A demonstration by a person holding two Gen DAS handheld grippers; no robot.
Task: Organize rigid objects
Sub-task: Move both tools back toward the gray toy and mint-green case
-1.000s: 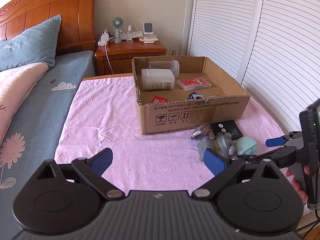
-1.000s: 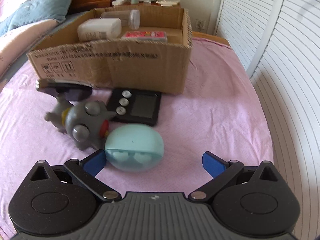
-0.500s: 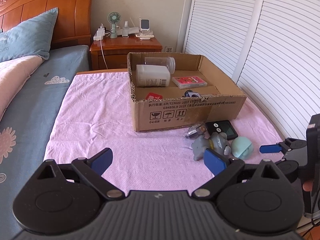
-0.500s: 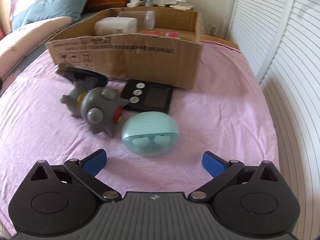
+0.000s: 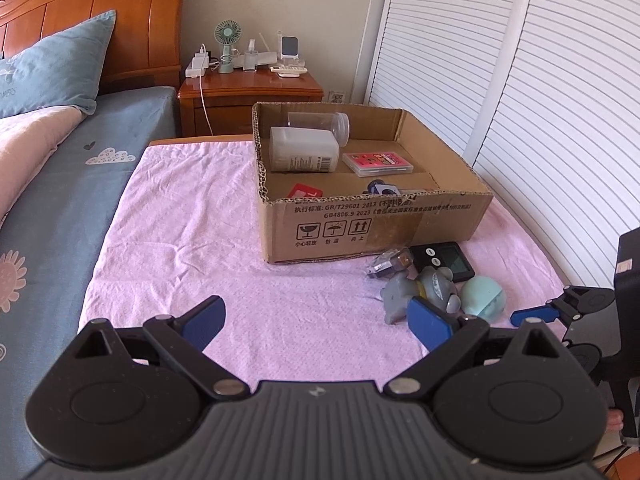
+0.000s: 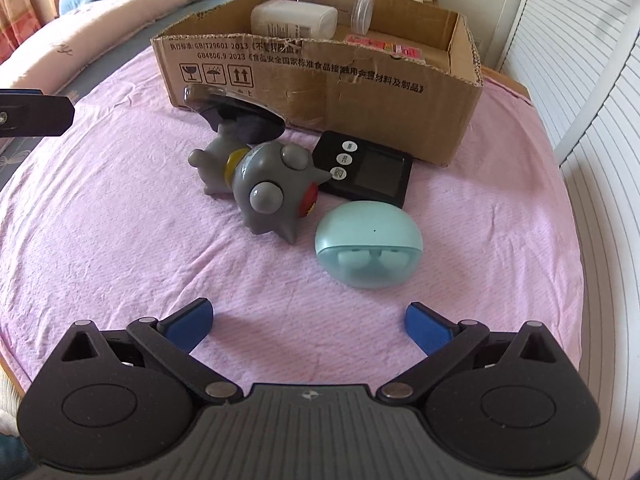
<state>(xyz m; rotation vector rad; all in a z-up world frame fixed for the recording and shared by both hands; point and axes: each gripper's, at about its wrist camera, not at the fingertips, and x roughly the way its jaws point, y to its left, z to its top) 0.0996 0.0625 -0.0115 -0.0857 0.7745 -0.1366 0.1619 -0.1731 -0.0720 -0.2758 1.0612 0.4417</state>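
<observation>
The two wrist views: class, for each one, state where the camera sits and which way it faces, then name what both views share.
Left wrist: sits behind the open left gripper, facing the cardboard box and nightstand; the right gripper shows at its right edge.
Right wrist: sits behind the open right gripper, low over the pink cloth, facing the earbud case, grey toy and timer.
Shared: box, toy, case, timer.

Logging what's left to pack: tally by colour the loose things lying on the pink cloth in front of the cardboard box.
Grey: 1, toy figure
Black: 1, digital timer
Mint green: 1, earbud case
Clear and dark: 1, small item by the box, kind unclear
Total: 4
</observation>
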